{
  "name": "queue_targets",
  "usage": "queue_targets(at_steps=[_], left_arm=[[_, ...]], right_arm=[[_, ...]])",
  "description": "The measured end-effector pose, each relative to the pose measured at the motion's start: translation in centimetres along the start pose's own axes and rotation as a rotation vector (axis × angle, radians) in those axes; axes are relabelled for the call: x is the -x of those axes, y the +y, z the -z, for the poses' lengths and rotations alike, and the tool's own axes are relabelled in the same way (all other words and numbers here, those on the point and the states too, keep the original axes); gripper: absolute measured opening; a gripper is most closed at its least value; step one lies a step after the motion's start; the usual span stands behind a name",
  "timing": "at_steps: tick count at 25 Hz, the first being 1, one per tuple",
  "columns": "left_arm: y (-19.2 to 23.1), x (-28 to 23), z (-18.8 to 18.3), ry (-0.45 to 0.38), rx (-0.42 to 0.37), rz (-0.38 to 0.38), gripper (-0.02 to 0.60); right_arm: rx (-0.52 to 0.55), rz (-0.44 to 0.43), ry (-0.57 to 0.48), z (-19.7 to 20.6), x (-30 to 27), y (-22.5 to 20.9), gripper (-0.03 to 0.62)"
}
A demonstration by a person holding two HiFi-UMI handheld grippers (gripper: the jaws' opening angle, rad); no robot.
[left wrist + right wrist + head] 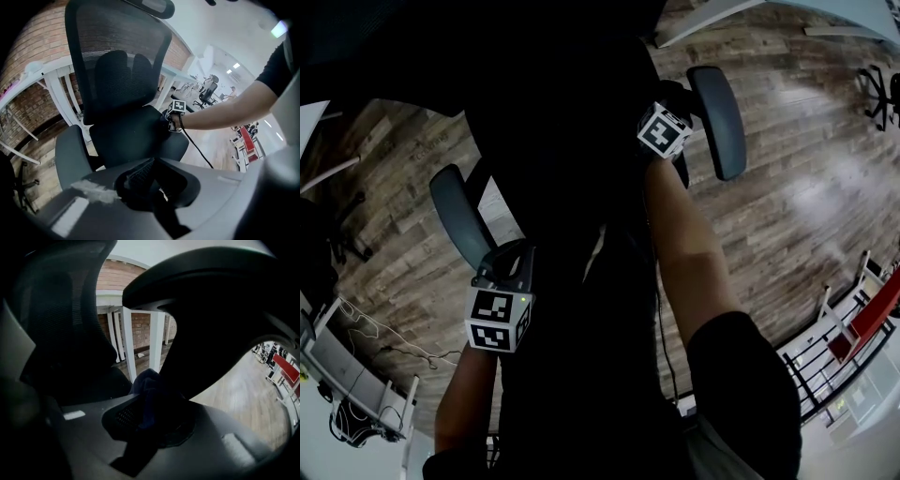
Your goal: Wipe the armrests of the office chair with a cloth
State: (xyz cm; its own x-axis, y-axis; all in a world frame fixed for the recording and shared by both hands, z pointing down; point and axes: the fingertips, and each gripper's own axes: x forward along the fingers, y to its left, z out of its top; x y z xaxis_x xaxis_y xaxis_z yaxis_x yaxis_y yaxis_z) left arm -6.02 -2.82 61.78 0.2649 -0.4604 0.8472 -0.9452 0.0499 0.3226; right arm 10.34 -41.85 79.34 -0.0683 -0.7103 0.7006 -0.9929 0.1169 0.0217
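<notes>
A black office chair with a mesh back [117,61] stands below me. Its left armrest [459,216] and right armrest [719,117] are grey pads. My right gripper [150,413] is shut on a dark blue cloth [149,387] and sits close against the inner side of the right armrest [211,310], which looms over it. In the head view the right gripper [667,117] shows at that armrest's near end. My left gripper [152,180] hangs just behind the left armrest [70,157]. Its jaws stand together with nothing between them.
White table legs [126,343] and a brick wall [28,56] lie behind the chair. Wood floor [806,169] spreads to the right. Another chair's base [881,94] is at the far right, red and white furniture [862,328] at lower right. A cable [197,150] trails from the right gripper.
</notes>
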Motion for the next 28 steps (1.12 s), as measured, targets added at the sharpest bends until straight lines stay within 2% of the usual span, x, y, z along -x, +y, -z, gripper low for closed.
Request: queue_targets(at_steps=[4, 9, 11, 13, 17, 19, 21, 24, 26, 28], left_arm=[[-0.5, 0.6, -1.0, -0.032, -0.019, 0.015, 0.006], [-1.5, 2.6, -3.8, -0.095, -0.055, 0.02, 0.007], [-2.0, 3.7, -4.8, -0.119, -0.05, 0.017, 0.006], [-2.1, 4.3, -5.8, -0.138, -0.041, 0.013, 0.006], [-2.1, 4.4, -7.7, -0.163, -0.017, 0.013, 0.006], [-2.2, 4.1, -8.8, -0.179, -0.008, 0.024, 0.006], [-2.6, 3.7, -10.1, -0.194, -0.012, 0.04, 0.006], [-4.1, 3.0, -11.7, -0.215, -0.033, 0.068, 0.006], [-5.3, 2.7, -13.1, -0.231, -0.054, 0.078, 0.006], [-6.6, 2.8, -14.4, -0.256, -0.072, 0.086, 0.006]], right_arm=[[-0.05, 0.006, -0.045, -0.8, 3.3, -1.3, 0.072], [-0.094, -0.04, -0.071, -1.5, 8.9, -2.3, 0.072], [-0.085, -0.078, -0.04, -0.8, 11.8, -2.2, 0.072], [-0.08, -0.154, -0.005, -0.2, 14.7, -1.5, 0.072], [0.035, -0.392, -0.027, -2.6, 20.2, -0.1, 0.072], [0.143, -0.507, -0.043, -4.3, 22.3, 0.2, 0.071], [0.251, -0.585, -0.06, -5.9, 24.0, 0.0, 0.072], [0.321, -0.625, -0.078, -8.4, 26.2, -2.4, 0.072], [0.36, -0.616, -0.091, -10.0, 27.1, -4.6, 0.072], [0.45, -0.594, -0.118, -11.6, 28.0, -6.3, 0.072]])
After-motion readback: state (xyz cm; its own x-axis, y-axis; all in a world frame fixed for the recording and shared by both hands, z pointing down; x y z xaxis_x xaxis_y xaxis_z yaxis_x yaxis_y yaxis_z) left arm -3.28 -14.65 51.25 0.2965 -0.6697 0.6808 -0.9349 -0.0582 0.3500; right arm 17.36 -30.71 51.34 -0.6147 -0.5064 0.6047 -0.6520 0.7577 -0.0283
